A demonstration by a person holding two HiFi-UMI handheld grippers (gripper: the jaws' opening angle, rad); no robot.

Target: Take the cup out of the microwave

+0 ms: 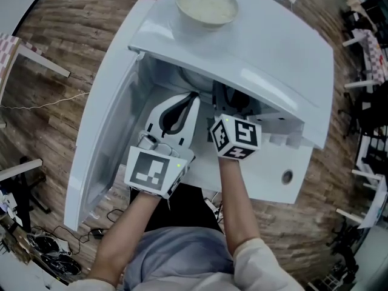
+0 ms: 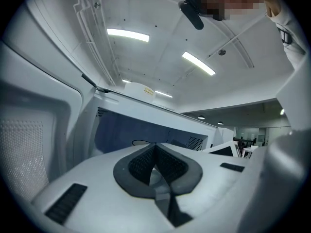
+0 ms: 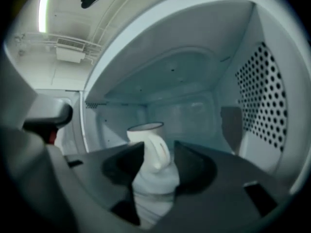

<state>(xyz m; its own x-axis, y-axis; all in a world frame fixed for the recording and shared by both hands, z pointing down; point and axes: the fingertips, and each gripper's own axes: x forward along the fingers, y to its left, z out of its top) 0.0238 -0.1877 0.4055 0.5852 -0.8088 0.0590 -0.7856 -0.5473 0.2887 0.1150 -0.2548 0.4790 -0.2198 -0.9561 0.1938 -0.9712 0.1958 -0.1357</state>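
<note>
A white cup (image 3: pixel 146 132) with a dark rim stands inside the white microwave (image 1: pixel 260 53), its handle (image 3: pixel 158 152) turned toward my right gripper. My right gripper (image 3: pixel 159 160) reaches into the cavity, open, with the handle and the cup's near side between its jaws; I see no pad pressing on it. In the head view the right gripper (image 1: pixel 230 97) disappears under the microwave's top, and the cup is hidden there. My left gripper (image 1: pixel 193 99) hovers at the cavity's mouth beside the right one, tips together and holding nothing; the left gripper (image 2: pixel 155 147) looks into the cavity from the door side.
The microwave door (image 1: pixel 103 126) hangs wide open at the left. A white bowl (image 1: pixel 206 3) with pale contents sits on the microwave's top. The cavity's right wall (image 3: pixel 262 96) is perforated. Cables (image 1: pixel 54 253) lie on the wooden floor at the lower left.
</note>
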